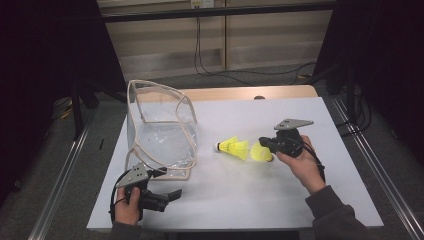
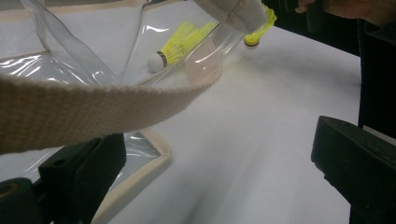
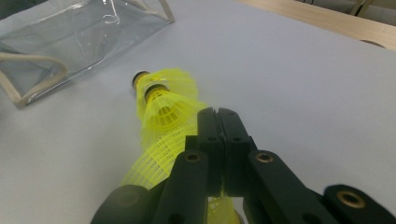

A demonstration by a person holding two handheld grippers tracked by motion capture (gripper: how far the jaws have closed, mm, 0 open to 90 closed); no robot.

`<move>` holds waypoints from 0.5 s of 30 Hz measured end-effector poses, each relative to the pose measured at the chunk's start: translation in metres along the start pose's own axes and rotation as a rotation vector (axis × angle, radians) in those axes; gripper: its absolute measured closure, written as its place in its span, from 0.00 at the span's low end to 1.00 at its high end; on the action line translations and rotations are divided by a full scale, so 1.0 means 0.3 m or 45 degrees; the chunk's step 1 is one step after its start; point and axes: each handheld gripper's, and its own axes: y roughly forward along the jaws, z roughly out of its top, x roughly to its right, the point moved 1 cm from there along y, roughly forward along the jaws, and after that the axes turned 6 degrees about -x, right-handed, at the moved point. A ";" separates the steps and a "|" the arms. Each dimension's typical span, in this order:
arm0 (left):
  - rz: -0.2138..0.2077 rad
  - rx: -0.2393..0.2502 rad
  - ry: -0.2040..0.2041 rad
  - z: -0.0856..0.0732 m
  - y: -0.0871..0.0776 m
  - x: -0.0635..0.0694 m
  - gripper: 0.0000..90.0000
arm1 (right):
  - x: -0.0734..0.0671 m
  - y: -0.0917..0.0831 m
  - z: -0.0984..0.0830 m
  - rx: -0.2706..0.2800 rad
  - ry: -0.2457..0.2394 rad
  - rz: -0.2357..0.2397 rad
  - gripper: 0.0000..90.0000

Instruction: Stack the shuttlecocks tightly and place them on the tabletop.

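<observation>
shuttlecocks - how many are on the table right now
3, though more could be nested unseen. Two shuttlecocks lie stacked together mid-table, right of the clear bag. The third shuttlecock is clamped by its skirt in the right claw.

Left tongs [image 2: 210,177] open, black jaws at 7 and 4 o'clock, wide apart. Woven strap [image 2: 93,105] crosses just above left jaw. Clear bag [image 2: 56,65] at 10 o'clock on white worktop [image 2: 261,121]. Yellow shuttlecock [image 2: 175,44] at 12 o'clock, seen through plastic. Second shuttlecock [image 2: 257,32] at 1 o'clock.
</observation>
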 end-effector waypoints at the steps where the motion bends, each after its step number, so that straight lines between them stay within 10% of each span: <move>1: -0.001 0.001 -0.001 0.000 0.000 0.000 0.04 | -0.005 0.000 -0.004 0.005 0.003 0.005 0.99; 15: -0.002 0.000 -0.001 -0.001 -0.001 0.001 0.04 | -0.035 0.027 -0.049 -0.001 0.028 0.065 0.98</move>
